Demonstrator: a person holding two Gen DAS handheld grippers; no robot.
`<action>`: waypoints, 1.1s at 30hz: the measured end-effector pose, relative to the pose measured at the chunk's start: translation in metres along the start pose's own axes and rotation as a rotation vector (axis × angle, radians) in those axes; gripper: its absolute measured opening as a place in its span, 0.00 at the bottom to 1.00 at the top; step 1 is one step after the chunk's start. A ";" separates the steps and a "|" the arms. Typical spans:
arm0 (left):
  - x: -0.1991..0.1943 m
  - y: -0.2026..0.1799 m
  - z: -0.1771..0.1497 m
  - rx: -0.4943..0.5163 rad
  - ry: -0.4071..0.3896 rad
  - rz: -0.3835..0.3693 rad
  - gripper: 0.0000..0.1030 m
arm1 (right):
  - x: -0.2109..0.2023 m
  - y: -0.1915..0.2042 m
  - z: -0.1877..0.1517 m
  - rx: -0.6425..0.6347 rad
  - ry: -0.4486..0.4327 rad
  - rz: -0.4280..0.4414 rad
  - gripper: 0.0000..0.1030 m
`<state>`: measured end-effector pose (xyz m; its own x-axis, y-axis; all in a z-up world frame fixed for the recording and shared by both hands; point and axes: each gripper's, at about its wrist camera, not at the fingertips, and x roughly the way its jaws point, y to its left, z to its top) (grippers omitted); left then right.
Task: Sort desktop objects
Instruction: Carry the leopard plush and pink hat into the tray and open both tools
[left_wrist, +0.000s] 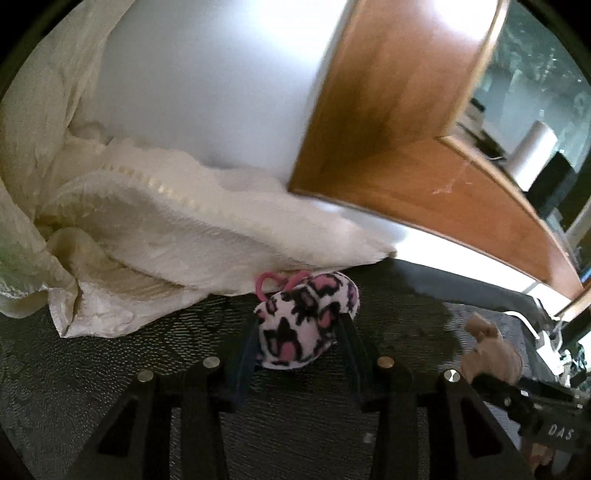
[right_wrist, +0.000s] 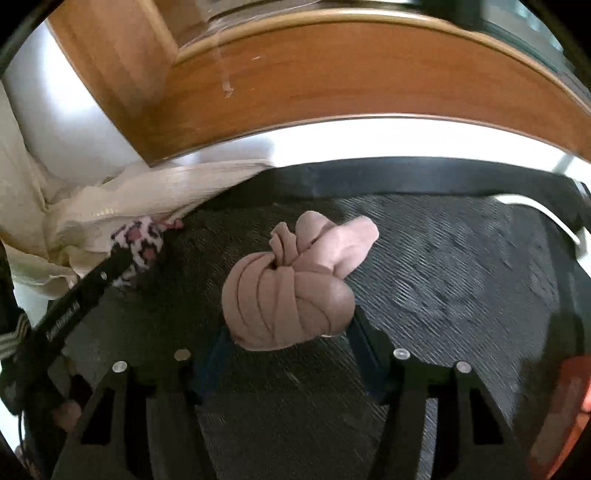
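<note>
In the left wrist view, the left hand-held gripper (left_wrist: 301, 334) has its two fingers on either side of a small plush pouch (left_wrist: 304, 321) in a pink, black and white leopard print, with a pink loop at its far end. The fingers appear to press against its sides, so it looks pinched. The pouch sits low over the dark textured worktop (left_wrist: 110, 369), just in front of a crumpled cream cloth (left_wrist: 166, 221); whether it rests on the surface or is lifted just clear of it, I cannot tell. Behind stands a wooden frame (left_wrist: 388, 110) against a white wall. At the right edge, a beige knotted bundle (left_wrist: 491, 350) shows, with the other gripper beside it.

In the right wrist view, the right hand-held gripper (right_wrist: 288, 332) holds that bundle, a pinkish-beige knotted stocking roll (right_wrist: 291, 291), between its fingers; the fabric bulges out past them, so the grip looks closed on it. It hangs over the middle of the dark surface. To the left, the leopard pouch (right_wrist: 138, 238) is seen at the tip of the left gripper, near the cream cloth.

As to progress: both small items are in hand at once, and no bin, tray or sorted pile is visible. This fits either picking them up or setting them down, so how much sorting remains cannot be judged.
</note>
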<state>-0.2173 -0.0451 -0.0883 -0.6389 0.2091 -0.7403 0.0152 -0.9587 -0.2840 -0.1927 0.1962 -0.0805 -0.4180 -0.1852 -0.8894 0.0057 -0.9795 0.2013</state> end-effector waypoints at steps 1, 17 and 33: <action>-0.004 -0.005 0.000 0.006 -0.003 -0.009 0.42 | -0.008 -0.006 -0.006 0.013 -0.006 -0.003 0.62; -0.098 -0.167 -0.048 0.189 0.017 -0.210 0.42 | -0.150 -0.117 -0.105 0.142 -0.148 -0.006 0.62; -0.150 -0.357 -0.176 0.392 0.201 -0.470 0.42 | -0.269 -0.296 -0.173 0.410 -0.281 -0.150 0.62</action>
<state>0.0085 0.3001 0.0164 -0.3523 0.6194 -0.7016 -0.5375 -0.7476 -0.3901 0.0751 0.5227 0.0284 -0.6150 0.0386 -0.7876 -0.4060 -0.8718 0.2743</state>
